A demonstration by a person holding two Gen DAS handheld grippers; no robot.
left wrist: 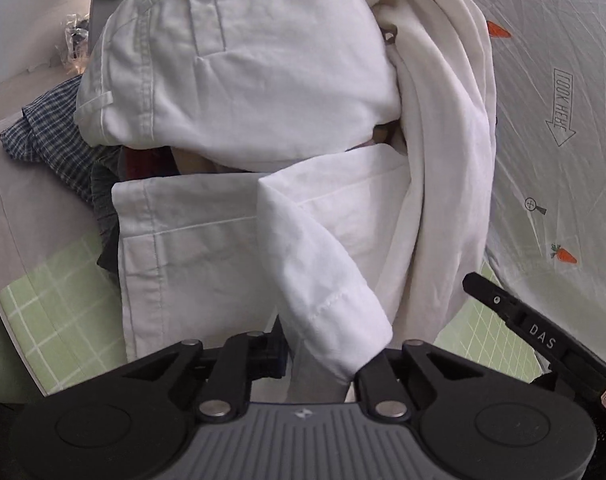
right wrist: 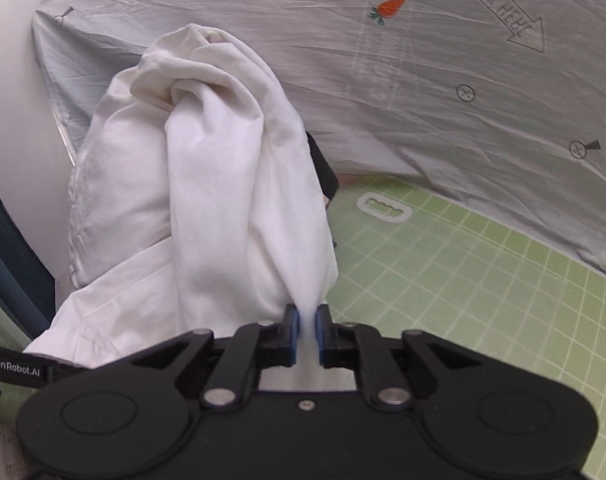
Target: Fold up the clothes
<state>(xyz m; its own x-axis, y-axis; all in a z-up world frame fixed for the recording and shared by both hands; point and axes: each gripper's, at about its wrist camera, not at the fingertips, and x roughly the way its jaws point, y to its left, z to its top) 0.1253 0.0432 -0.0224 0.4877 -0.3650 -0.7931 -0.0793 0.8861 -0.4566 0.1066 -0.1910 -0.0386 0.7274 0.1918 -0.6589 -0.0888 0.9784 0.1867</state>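
Holding: you have the white garment (right wrist: pixel 207 184) pinched in both tools, lifted and hanging in bunched folds above the green grid mat (right wrist: pixel 463 280).
Right tool (right wrist: pixel 307 330): clenched on a thin gather of the white cloth; the blue pads (right wrist: pixel 292 330) stand close together with the fabric running between them.
Left tool (left wrist: pixel 323 354): grasping a hemmed end of the same garment, which drapes over the fingers and hides the pads, so how deep the bite goes cannot be told.
Where the garment sits: its bulk hangs between the two tools, twisted into a rope on the right side and flatter, with seams and a belt loop showing, on the left, so they look like trousers.
Around it: a dark checked garment (left wrist: pixel 47 136) lies heaped just beside the white one in the left view; a grey printed sheet (right wrist: pixel 423 80) with carrots covers the area behind the mat.
Risk, slip: the right tool holds only a narrow pinch, so a sharp pull could draw the cloth out.
Risk, twist: if you lay it down as it hangs, the roped section would likely fold in crooked.
Risk, snag: swinging low on the left could drag the checked garment along.
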